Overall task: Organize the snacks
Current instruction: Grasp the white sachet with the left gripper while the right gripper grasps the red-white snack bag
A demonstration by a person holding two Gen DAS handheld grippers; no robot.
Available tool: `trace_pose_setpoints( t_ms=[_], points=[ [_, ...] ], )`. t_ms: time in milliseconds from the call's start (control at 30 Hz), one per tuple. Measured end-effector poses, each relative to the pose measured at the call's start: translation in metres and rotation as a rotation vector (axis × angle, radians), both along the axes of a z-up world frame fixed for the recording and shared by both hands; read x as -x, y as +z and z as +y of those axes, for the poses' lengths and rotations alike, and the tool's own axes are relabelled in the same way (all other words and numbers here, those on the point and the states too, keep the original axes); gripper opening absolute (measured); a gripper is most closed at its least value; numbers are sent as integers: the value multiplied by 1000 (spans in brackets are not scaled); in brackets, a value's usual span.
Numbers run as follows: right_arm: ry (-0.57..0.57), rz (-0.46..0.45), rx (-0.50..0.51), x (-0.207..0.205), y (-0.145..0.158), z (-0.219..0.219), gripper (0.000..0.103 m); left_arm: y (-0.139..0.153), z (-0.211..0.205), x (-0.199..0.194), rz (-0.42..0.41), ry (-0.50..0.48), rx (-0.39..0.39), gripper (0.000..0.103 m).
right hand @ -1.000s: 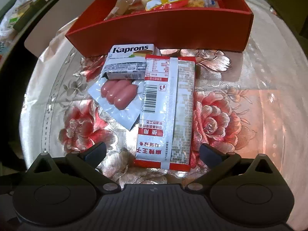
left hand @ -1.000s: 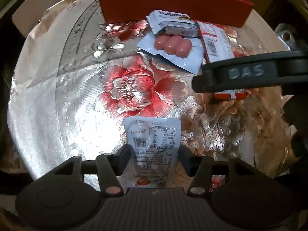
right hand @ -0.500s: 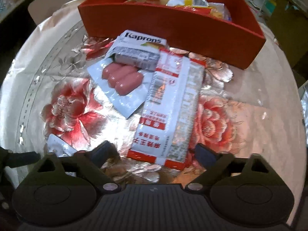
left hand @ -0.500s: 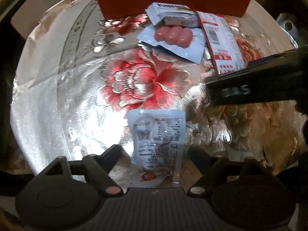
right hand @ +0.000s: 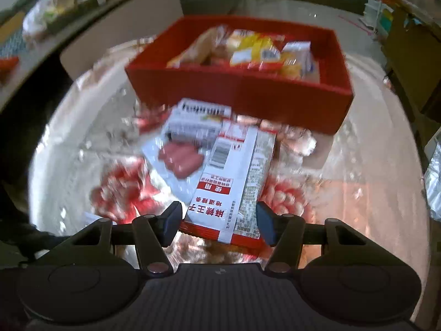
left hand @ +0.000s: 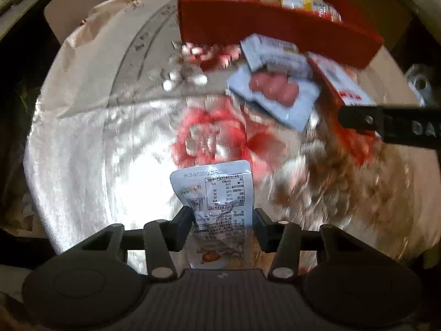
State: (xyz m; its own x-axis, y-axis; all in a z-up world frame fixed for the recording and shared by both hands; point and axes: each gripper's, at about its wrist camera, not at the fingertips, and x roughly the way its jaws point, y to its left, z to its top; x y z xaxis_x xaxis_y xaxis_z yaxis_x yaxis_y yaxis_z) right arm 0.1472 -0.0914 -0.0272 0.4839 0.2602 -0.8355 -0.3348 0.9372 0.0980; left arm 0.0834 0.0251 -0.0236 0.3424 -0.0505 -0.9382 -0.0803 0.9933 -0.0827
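Both tools grip packets over the flowered, shiny cloth of the worktop [left hand: 82, 138]. Left tool [left hand: 222, 222]: its jaws have just been closing and now clamp a small white sachet [left hand: 217, 190] with a printed nutrition table, one pad on each long edge; the sachet stands up between the fingers, its printed back to the camera. Right tool [right hand: 219, 220]: its jaws have likewise been closing and now pinch the near end of a long red-and-white packet [right hand: 234, 182] with a barcode and red characters, the pads against its two sides. Whether that packet's far end still rests on the cloth cannot be told through the blur.

Toward the far edge of the worktop sits a red box [right hand: 242, 93], open at the top and already holding yellow and orange snack packs [right hand: 256, 49]. Just in front of its near wall lie a grey-white "Kaprons" packet [right hand: 201, 115] and, partly beneath it, a clear pouch of three pink sausages [right hand: 179, 160]; the long packet lies just beside the pouch, overlapping its edge. In the left view one finger of the right tool juts in from the right side, near the long packet.
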Motion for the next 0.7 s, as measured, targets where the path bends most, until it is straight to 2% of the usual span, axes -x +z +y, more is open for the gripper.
trace_pose_setpoints(
  t_ms=[167,500,533,567,633,700],
  points=[
    [-31,-39,-55,-2,16,-14,65,17,6,-7,-64,38,59,42],
    [-57,-65,-112,-4,29,-26,65,44,16,-33,-170,86,146,42],
    [-60,-68,-118,-5,31,-28,54,46,16,-36,-179,85,151,42],
    [-57,-68,-124,-6,32,-29,39,48,15,-38,-186,84,156,42],
    [-58,-44,-161,-10,32,-32,41,50,15,-43,-194,83,165,42],
    [-71,-36,-137,-12,28,-33,41,50,16,-44,-195,82,172,42]
  ],
)
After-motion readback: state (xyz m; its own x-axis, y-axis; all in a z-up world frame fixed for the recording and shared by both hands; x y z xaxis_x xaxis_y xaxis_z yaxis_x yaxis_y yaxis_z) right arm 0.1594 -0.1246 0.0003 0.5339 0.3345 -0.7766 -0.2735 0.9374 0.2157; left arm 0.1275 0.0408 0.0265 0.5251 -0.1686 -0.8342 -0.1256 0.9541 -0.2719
